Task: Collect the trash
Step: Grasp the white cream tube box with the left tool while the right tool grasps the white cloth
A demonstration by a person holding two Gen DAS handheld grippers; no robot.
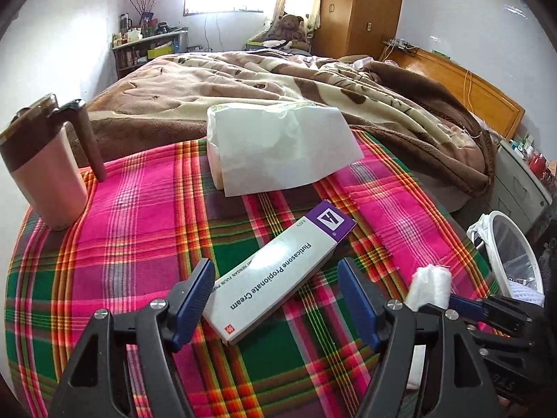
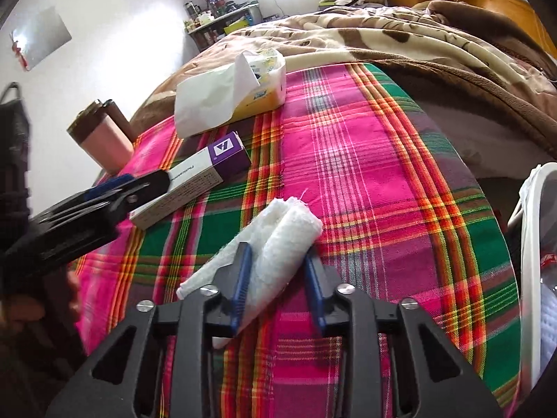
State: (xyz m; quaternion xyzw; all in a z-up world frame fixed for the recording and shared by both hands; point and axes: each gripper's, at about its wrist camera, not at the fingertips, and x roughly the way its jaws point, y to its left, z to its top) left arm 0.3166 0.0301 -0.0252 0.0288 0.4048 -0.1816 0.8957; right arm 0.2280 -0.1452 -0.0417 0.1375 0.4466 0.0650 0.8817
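A white and purple cream box (image 1: 278,271) lies on the plaid cloth (image 1: 139,237). My left gripper (image 1: 275,275) is open, its jaws either side of the box's near end; the gripper also shows in the right wrist view (image 2: 139,181). My right gripper (image 2: 278,264) is shut on a rolled white cloth wad (image 2: 275,244) and holds it just above the plaid cloth; the wad also shows in the left wrist view (image 1: 430,287). The box appears in the right wrist view too (image 2: 195,177).
A tissue pack with a pulled-out sheet (image 1: 278,149) lies further back. A pink and brown mug (image 1: 45,167) stands at the left. A white trash bin (image 1: 515,254) stands at the right beside the table. A bed with a brown blanket (image 1: 296,80) lies behind.
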